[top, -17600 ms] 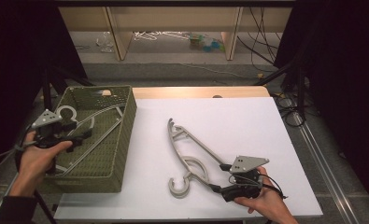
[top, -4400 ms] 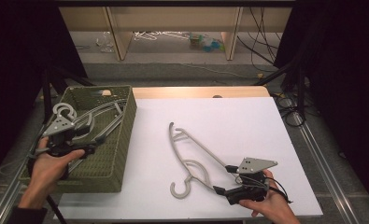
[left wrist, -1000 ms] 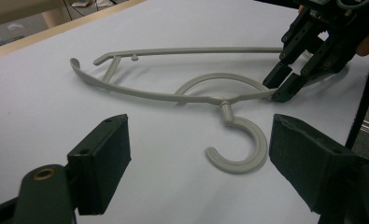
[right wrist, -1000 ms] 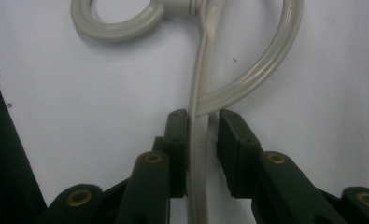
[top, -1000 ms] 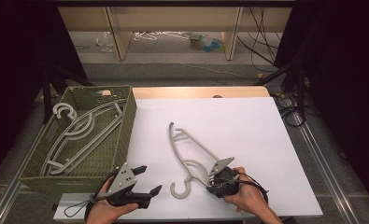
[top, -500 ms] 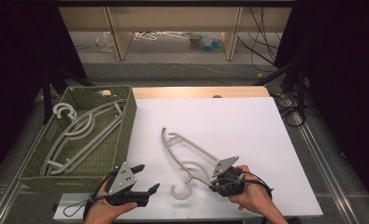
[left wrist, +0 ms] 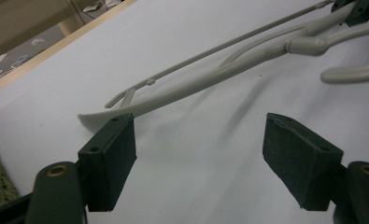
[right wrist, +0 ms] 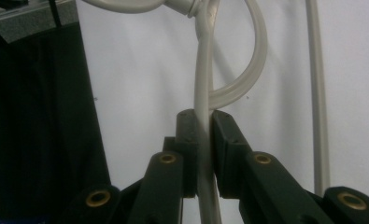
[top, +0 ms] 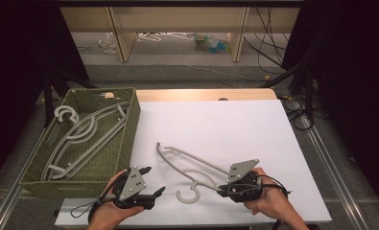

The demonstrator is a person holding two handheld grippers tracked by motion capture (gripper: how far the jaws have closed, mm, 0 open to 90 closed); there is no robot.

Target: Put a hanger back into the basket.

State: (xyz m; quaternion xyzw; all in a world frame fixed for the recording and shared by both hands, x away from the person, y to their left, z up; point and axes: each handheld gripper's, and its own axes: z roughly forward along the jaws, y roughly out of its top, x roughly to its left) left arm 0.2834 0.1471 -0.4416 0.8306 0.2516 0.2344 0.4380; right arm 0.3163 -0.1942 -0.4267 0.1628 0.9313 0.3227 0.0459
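A pale grey plastic hanger [top: 192,164] lies slantwise on the white sheet, its hook [top: 189,194] toward the front edge. My right gripper [top: 220,188] is shut on one arm of this hanger; in the right gripper view the pads [right wrist: 204,126] clamp the thin bar [right wrist: 203,70] below the hook's neck. My left gripper [top: 156,179] rests at the front left, open, its jaws just closing a little with nothing between them. In the left gripper view the fingers [left wrist: 198,149] point at the hanger's far tip [left wrist: 126,112], which lies beyond them, untouched.
A green woven basket [top: 132,120] at the left holds two more hangers [top: 81,139]. A wooden table edge [top: 201,94] runs along the back. Dark curtains flank both sides, and cables [top: 297,110] lie on the floor at the right.
My left hand left the basket and came to the front edge. My right gripper closed on the hanger and rose slightly; the hanger's far tip swung left and nearer.
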